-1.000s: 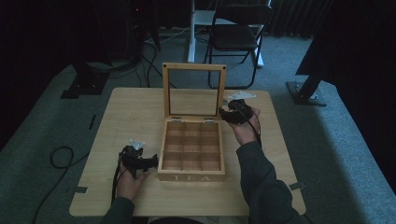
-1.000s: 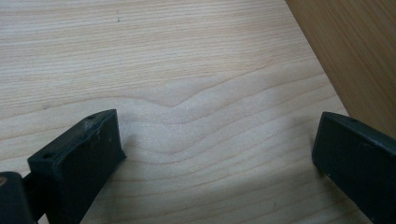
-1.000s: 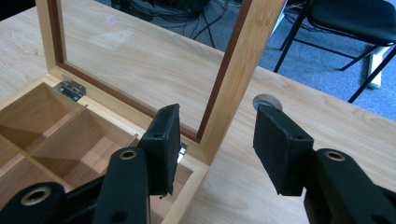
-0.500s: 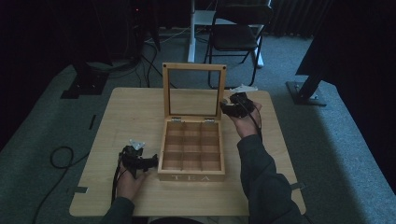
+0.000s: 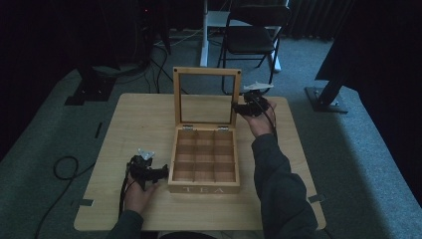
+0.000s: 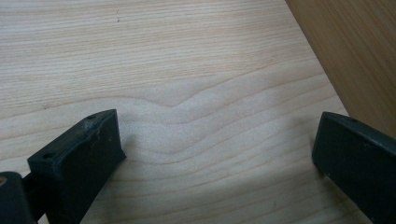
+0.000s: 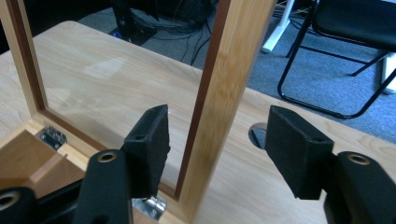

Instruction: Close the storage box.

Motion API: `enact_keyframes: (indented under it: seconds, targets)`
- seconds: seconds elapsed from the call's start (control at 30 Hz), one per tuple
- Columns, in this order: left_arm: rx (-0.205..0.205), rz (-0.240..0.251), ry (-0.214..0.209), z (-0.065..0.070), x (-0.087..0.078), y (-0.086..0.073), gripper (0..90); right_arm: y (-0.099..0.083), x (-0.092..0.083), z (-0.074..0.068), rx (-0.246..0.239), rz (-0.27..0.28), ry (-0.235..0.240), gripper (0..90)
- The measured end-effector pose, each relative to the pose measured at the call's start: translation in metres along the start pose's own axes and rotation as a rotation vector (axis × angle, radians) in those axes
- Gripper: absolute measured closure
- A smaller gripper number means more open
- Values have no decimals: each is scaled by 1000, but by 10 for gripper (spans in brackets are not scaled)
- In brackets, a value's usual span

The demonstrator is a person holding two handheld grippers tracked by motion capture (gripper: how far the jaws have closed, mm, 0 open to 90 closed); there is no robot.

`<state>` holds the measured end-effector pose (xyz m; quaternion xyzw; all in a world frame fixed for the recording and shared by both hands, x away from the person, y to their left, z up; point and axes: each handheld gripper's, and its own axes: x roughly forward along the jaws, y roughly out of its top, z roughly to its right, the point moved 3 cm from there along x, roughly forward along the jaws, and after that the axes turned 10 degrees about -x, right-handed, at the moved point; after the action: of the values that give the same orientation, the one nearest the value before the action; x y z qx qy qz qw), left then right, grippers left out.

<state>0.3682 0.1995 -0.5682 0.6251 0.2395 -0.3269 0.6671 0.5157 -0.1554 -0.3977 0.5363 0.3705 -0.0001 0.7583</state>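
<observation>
A wooden tea box (image 5: 205, 162) with several empty compartments sits mid-table, its glass-paned lid (image 5: 206, 97) standing upright. My right gripper (image 5: 239, 109) is open at the lid's right edge; in the right gripper view the lid's frame post (image 7: 224, 102) stands between the two jaws without touching either. My left gripper (image 5: 161, 173) rests low on the table just left of the box's front corner, open, with bare wood between its jaws and the box wall (image 6: 355, 51) at the right of the left gripper view.
The light wooden table (image 5: 134, 129) has a round cable hole (image 7: 257, 135) behind the lid. A black folding chair (image 5: 254, 35) and a white desk leg (image 5: 204, 35) stand on the carpet beyond. Cables lie on the floor at left.
My right gripper has moved up and away along the lid's right edge, from near the hinge toward the lid's upper part. The left gripper has stayed put.
</observation>
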Motion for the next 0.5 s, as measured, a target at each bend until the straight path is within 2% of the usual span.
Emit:
enact_keyframes:
  seconds: [0.1, 0.2, 0.5]
  targets:
    - [0, 0, 0, 0, 0, 0, 16, 6, 3, 2, 12, 16, 15, 371]
    - [-1, 1, 0, 0, 0, 0, 16, 13, 6, 2, -2, 6, 11, 368]
    - [-5, 3, -1, 0, 0, 0, 16, 30, 17, 5, -4, 17, 43, 358]
